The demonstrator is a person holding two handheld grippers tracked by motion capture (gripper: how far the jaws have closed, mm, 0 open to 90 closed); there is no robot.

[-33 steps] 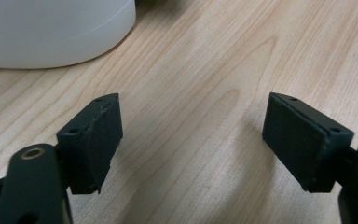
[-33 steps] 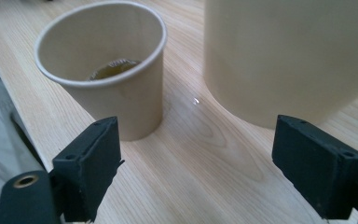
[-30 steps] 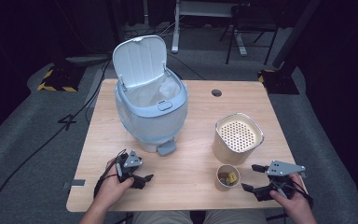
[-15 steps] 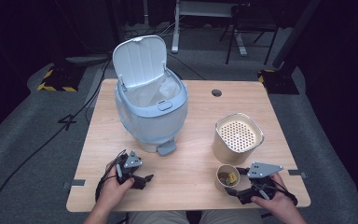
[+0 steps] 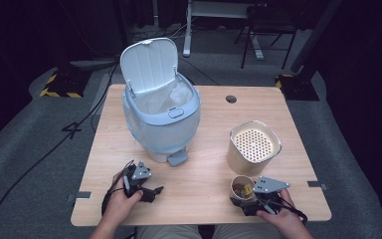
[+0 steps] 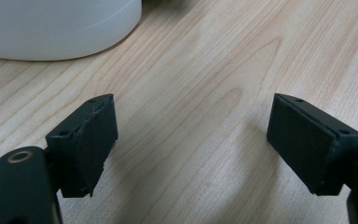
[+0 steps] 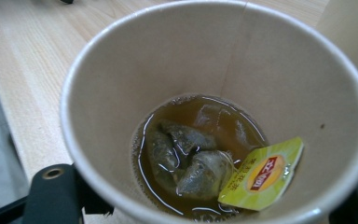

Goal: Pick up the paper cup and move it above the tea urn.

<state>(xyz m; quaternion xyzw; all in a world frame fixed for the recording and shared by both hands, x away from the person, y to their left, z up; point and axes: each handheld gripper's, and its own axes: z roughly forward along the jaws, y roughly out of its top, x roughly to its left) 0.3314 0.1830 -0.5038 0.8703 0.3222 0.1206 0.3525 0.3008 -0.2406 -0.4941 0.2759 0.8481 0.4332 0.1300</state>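
Note:
A brown paper cup [image 5: 241, 185] stands near the table's front right edge. In it, tea bags [image 7: 191, 163] lie in a little brown tea, with a yellow tag [image 7: 261, 175] against the wall of the cup [image 7: 121, 70]. My right gripper [image 5: 239, 198] reaches in from the right. Its jaws have just been closing and hug the cup's lower wall on both sides; the pads are hidden under the rim. My left gripper [image 5: 151, 191] rests at the front left, open [image 6: 191, 140] over bare wood with nothing between its fingers.
A pale blue pedal bin [image 5: 161, 117] with its lid up and a liner inside stands at the middle left of the wooden table [image 5: 204, 124]; its base [image 6: 51, 28] lies just ahead of my left gripper. A tan canister [image 5: 253, 147] with a perforated top stands right behind the cup.
My right gripper has moved left from the table's right edge up to the paper cup, and its jaws have come in around it. The left hand has stayed put.

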